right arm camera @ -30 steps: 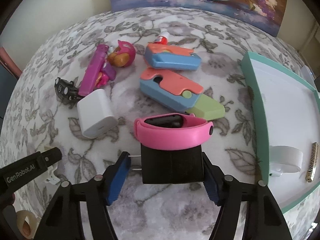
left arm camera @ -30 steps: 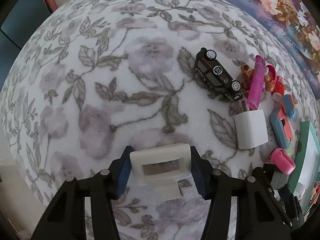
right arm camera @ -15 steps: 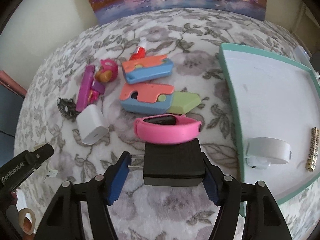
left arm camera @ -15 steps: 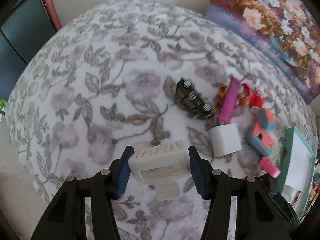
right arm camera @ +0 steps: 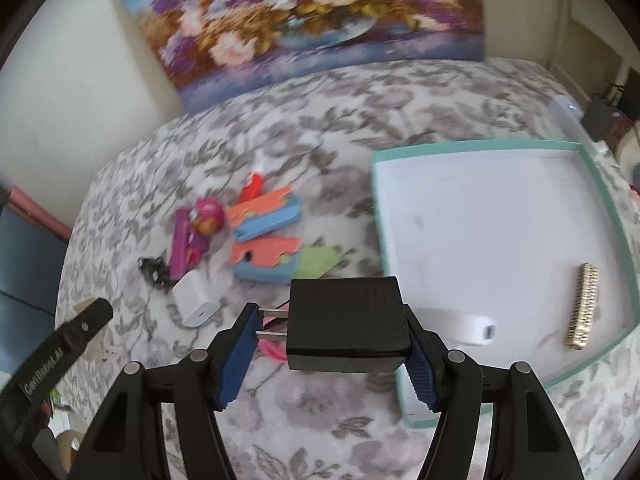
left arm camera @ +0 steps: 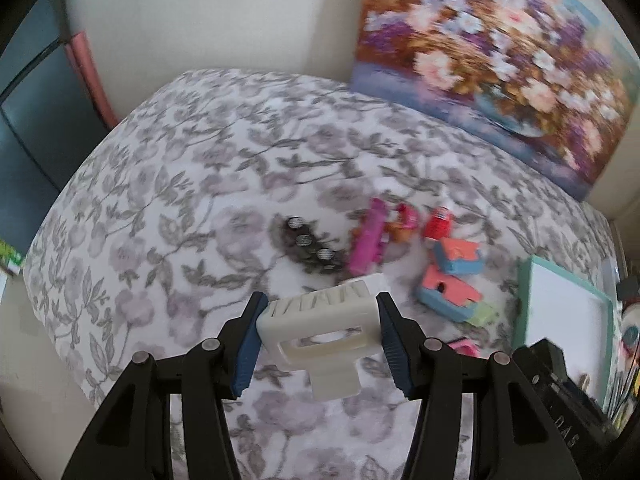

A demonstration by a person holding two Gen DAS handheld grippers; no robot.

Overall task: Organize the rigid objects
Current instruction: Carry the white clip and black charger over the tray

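Observation:
My left gripper [left arm camera: 320, 342] is shut on a cream plastic clip [left arm camera: 320, 330], held well above the floral cloth. My right gripper [right arm camera: 330, 352] is shut on a black plug adapter [right arm camera: 346, 322] whose two prongs point left; it hangs beside the near left corner of the teal-rimmed white tray [right arm camera: 592, 364]. In the tray lie a white roll-shaped object [right arm camera: 466, 326] and a gold bar [right arm camera: 582, 306]. Loose on the cloth are a white charger cube [right arm camera: 194, 298], a black toy car [left arm camera: 310, 248], a magenta stick [right arm camera: 180, 248], a round toy figure [right arm camera: 208, 216] and orange-and-blue blocks [right arm camera: 266, 216].
A flower painting [right arm camera: 312, 16] leans on the wall behind the cloth-covered surface. A green piece [right arm camera: 316, 262] lies by the blocks, and a pink band [right arm camera: 272, 346] shows under the adapter. The left gripper's black arm [right arm camera: 56, 350] crosses the lower left of the right wrist view.
Both grippers have risen with their loads, so the cloth and toys look smaller and farther. The right one has shifted toward the tray, leaving the pink band below.

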